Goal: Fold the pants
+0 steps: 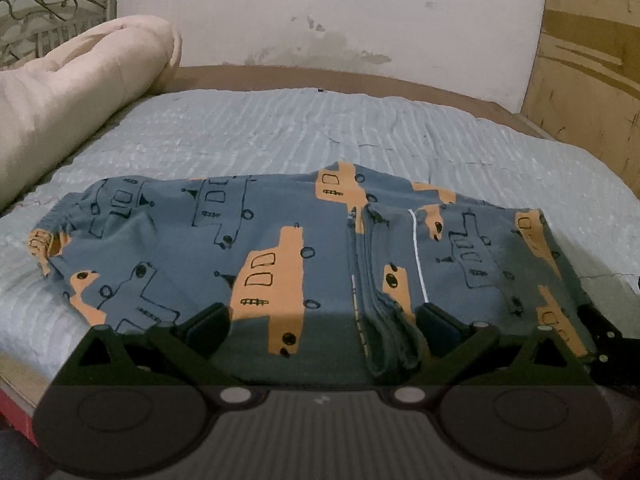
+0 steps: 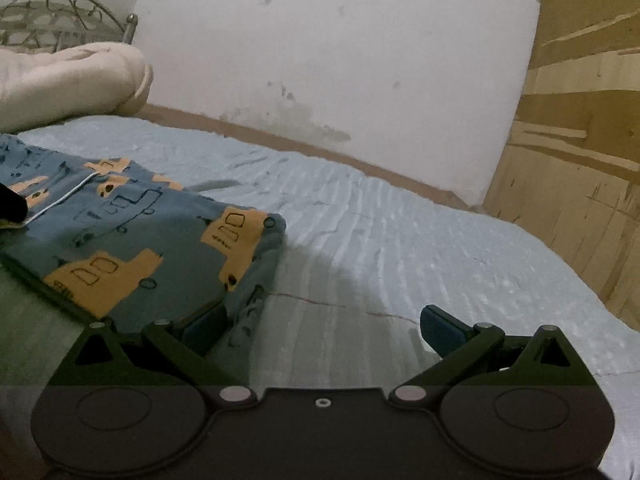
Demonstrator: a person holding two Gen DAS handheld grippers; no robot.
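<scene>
The pants [image 1: 256, 248] are blue-grey with orange truck prints and lie folded in a flat bundle on the light blue bedspread [image 1: 280, 132]. A white drawstring [image 1: 418, 256] runs across them. My left gripper [image 1: 320, 322] is open and low over the near edge of the pants, its fingers resting on the fabric. In the right wrist view the pants [image 2: 132, 240] lie at the left. My right gripper [image 2: 324, 326] is open at the pants' right corner, its left finger [image 2: 208, 322] on the fabric, its right finger [image 2: 440, 326] over the bedspread [image 2: 400, 240].
A rolled cream blanket [image 1: 68, 100] lies at the left of the bed, in front of a metal headboard [image 1: 52, 12]. A white wall [image 1: 320, 20] is behind and a wooden panel [image 1: 588, 80] stands at the right. The bed's near edge is just below the grippers.
</scene>
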